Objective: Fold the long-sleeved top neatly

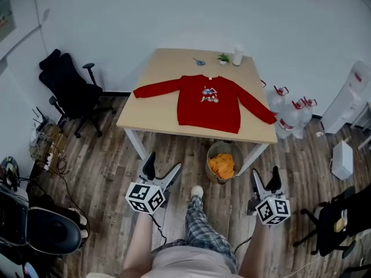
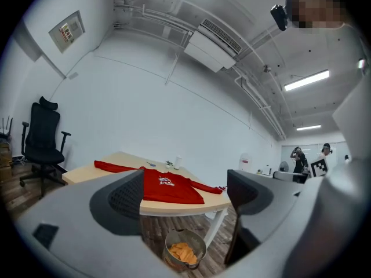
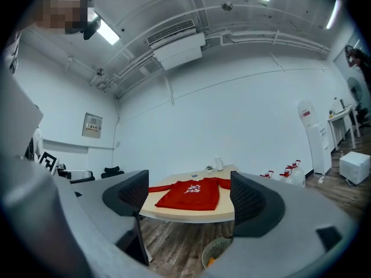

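A red long-sleeved top with a small print on the chest lies flat on the light wooden table, both sleeves spread out to the sides. Both grippers are held well short of the table, over the floor, pointing level at it. My left gripper stands open with nothing between its jaws; in its own view the top shows far off between them. My right gripper is open and empty too, and the top lies far ahead of it.
A round bin with orange contents stands under the table's near edge. On the table's far side are a small plant, a white cup and a blue item. A black office chair stands left, water bottles right.
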`<state>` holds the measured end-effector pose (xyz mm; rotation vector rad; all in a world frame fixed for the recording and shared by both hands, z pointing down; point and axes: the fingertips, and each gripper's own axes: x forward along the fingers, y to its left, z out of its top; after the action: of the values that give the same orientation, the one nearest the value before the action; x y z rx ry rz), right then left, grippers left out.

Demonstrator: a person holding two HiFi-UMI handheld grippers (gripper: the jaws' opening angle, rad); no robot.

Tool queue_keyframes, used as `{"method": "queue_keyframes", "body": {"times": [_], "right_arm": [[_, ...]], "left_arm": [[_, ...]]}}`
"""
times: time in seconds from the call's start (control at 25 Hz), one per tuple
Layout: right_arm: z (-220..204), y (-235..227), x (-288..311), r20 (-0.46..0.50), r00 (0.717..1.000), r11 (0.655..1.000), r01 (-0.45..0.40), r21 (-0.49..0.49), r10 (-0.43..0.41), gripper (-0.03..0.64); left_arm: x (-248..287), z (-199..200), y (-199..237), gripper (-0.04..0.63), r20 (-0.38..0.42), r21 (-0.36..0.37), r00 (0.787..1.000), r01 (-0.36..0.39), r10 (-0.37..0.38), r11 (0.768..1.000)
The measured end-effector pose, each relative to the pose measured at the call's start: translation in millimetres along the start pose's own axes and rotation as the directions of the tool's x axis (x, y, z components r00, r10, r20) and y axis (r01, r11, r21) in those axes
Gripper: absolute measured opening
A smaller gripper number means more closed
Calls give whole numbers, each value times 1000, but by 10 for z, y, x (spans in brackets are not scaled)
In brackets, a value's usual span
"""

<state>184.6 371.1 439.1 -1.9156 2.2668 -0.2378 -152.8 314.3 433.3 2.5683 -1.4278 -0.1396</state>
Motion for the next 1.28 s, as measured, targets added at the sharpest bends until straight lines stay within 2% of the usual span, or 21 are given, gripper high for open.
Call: {"method": "queue_keyframes", "body": {"times": [0.2,0.48,0.64,0.92,1.08,1.28], "right_arm": [[-119,-328,1080,5,1000,1000,-16,1,16,423],[22,-703,2898,-48,998,999,-37,-1,37,423],[76,-894,3629,-62,997,999,-35,0,35,419],[82,-1021,4439,-98,993,998,-61,15,62,408],[136,-1058,4639,-106,993,999,-55,4,55,407],[177,-1293,4701,-109,994,1000,11,-14,-13,405]], "left_arm": [[916,-24,459,431,1,20,1000,-16,16,1000],[2435,481,1209,431,17,56,997,-72,71,996],[3066,529,1562,431,-3,45,996,-90,90,995],[3701,534,1756,431,-43,54,993,-107,109,993],[4058,515,1672,431,-72,64,996,-49,54,997],[4558,468,1513,431,-111,82,993,53,-44,995]]}}
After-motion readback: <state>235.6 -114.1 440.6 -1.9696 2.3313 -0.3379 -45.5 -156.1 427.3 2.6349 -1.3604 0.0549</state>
